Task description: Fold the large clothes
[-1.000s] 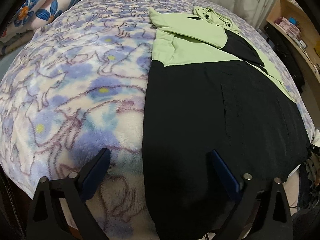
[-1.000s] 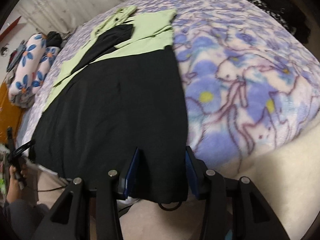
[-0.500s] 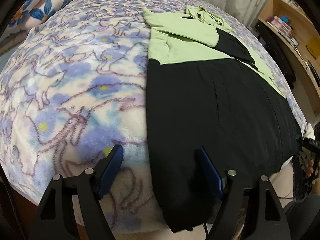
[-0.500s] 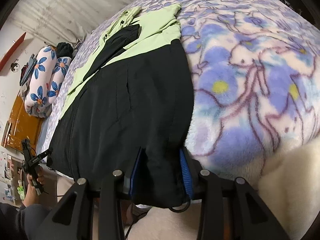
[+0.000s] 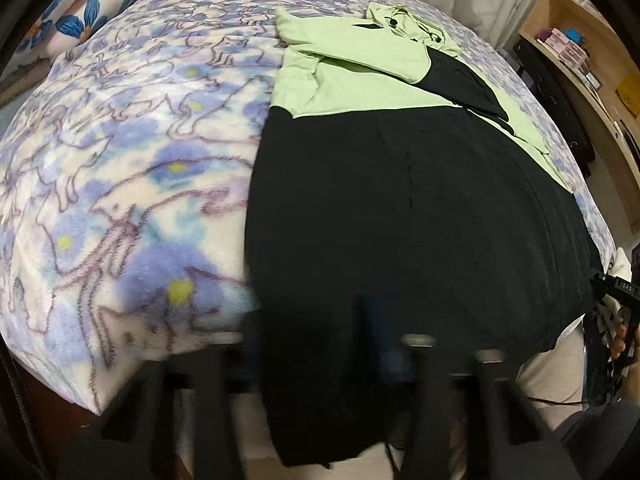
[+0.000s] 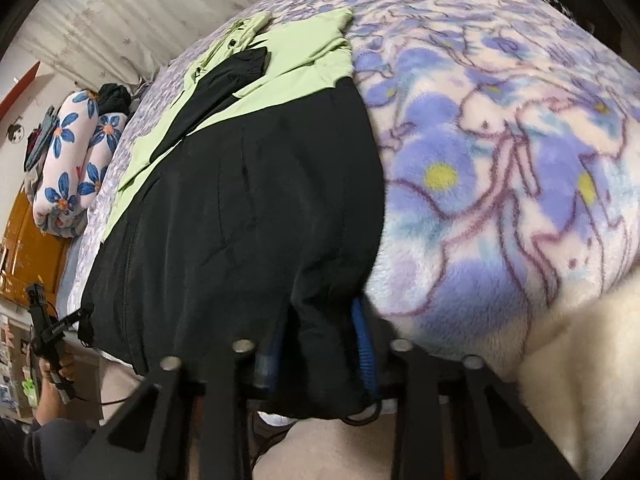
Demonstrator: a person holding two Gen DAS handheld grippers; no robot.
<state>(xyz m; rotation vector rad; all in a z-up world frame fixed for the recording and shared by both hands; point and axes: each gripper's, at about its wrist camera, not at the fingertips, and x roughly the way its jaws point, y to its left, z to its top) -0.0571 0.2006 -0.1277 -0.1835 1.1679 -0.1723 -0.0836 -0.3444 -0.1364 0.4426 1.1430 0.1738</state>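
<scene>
A large black and light-green garment [image 5: 400,208] lies flat on the bed, green top far, sleeves folded inward, black hem hanging over the near edge. My left gripper [image 5: 316,344] straddles the hem's left corner with its jaws closing. It is blurred, so I cannot tell whether the pads touch the cloth. In the right wrist view the same garment [image 6: 248,208] has its other hem corner bunched between the blue pads [image 6: 362,344] of my right gripper [image 6: 320,344], whose jaws are closing and pinch the fabric.
A fleece blanket with purple flowers [image 5: 120,200] [image 6: 500,168] covers the bed. Rolled floral bedding [image 6: 76,152] lies at the far side. A wooden shelf unit [image 5: 580,64] and an orange cabinet [image 6: 28,256] stand beside the bed. A hand [image 6: 52,364] shows at the left edge.
The left jaws have narrowed sharply around the hem's left corner. The right jaws have drawn together and the black fabric now bunches between their pads.
</scene>
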